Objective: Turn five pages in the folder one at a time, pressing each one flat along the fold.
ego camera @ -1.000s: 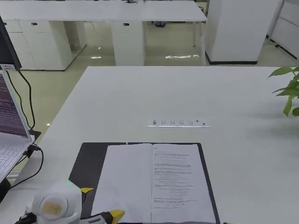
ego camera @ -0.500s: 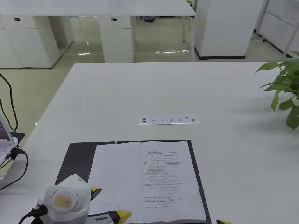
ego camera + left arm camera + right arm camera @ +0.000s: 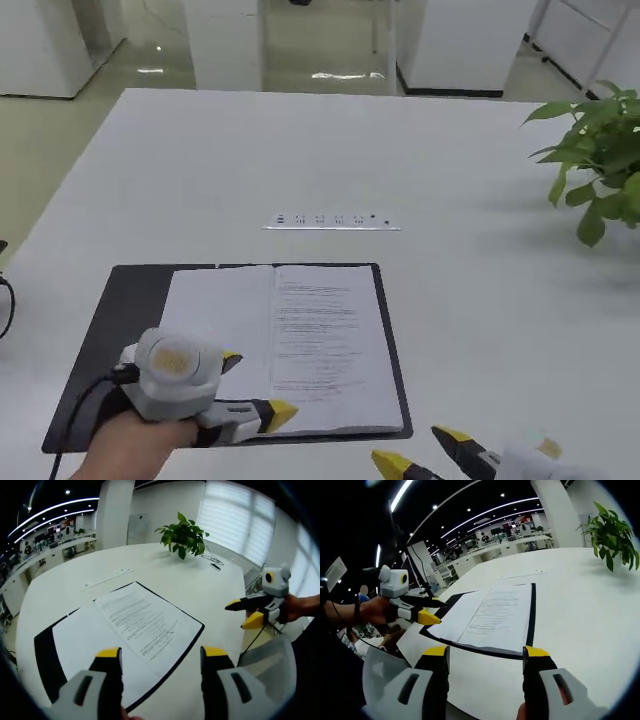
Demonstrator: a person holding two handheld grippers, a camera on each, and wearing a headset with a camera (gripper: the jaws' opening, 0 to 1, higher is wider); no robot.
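The black folder (image 3: 130, 300) lies open on the white table, a blank page (image 3: 215, 315) on its left and a printed page (image 3: 325, 335) on its right. My left gripper (image 3: 256, 386) hovers over the folder's near left corner, its yellow-tipped jaws open and empty, pointing toward the printed page (image 3: 145, 620). My right gripper (image 3: 420, 450) is open and empty just off the folder's near right corner. Its own view looks across the folder (image 3: 495, 615) at the left gripper (image 3: 436, 609). The left gripper view catches the right gripper (image 3: 239, 615) beyond the folder's edge.
A white power strip (image 3: 330, 222) is set into the table (image 3: 480, 300) behind the folder. A potted green plant (image 3: 595, 160) stands at the right edge. White cabinets and a glossy floor lie beyond the table's far edge.
The camera has tilted down and to the right, so the laptop is out of frame. My left gripper has come further over the folder's near left corner. The right gripper's tips have appeared.
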